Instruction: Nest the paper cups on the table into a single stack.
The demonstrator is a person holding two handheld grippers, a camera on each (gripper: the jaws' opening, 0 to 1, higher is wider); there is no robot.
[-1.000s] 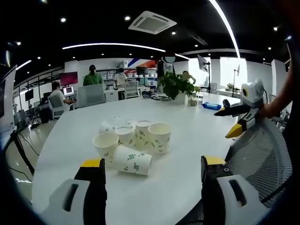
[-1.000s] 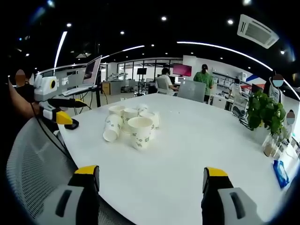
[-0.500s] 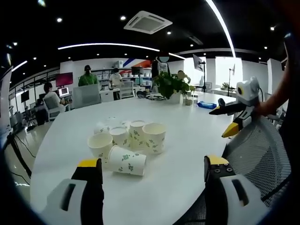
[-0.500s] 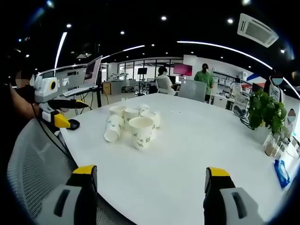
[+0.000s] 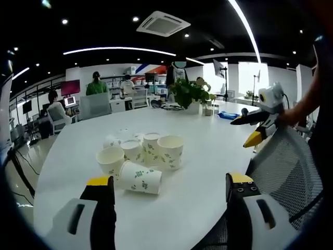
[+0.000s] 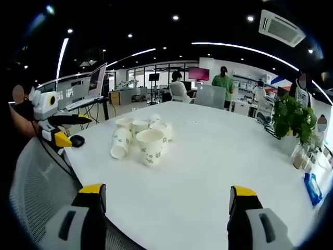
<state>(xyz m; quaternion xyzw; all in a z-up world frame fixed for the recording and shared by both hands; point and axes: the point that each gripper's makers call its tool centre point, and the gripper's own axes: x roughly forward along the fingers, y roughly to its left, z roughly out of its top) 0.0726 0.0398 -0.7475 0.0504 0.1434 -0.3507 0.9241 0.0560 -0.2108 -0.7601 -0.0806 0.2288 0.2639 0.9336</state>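
Several white paper cups with green leaf print stand clustered on the round white table [image 5: 203, 172]. One cup [image 5: 139, 178] lies on its side at the front, and an upright cup [image 5: 170, 151] stands beside it. My left gripper [image 5: 166, 183] is open, jaws wide apart, short of the cluster with nothing between them. In the right gripper view the same cluster sits left of centre, with an upright cup [image 6: 150, 146] nearest and a lying cup [image 6: 119, 143] to its left. My right gripper [image 6: 165, 192] is open and empty. The right gripper [image 5: 260, 120] hangs in the air at the left view's right side, and the left gripper [image 6: 51, 126] at the right view's left.
A mesh office chair [image 5: 291, 172] stands at the table's near edge between the grippers. A potted plant [image 5: 191, 95] and a blue packet [image 6: 312, 191] sit on the far side. People sit and stand at desks [image 5: 96, 86] in the background.
Both cameras have shifted a little; the cups sit slightly further left in each view. The cups have not moved and both grippers stay open.
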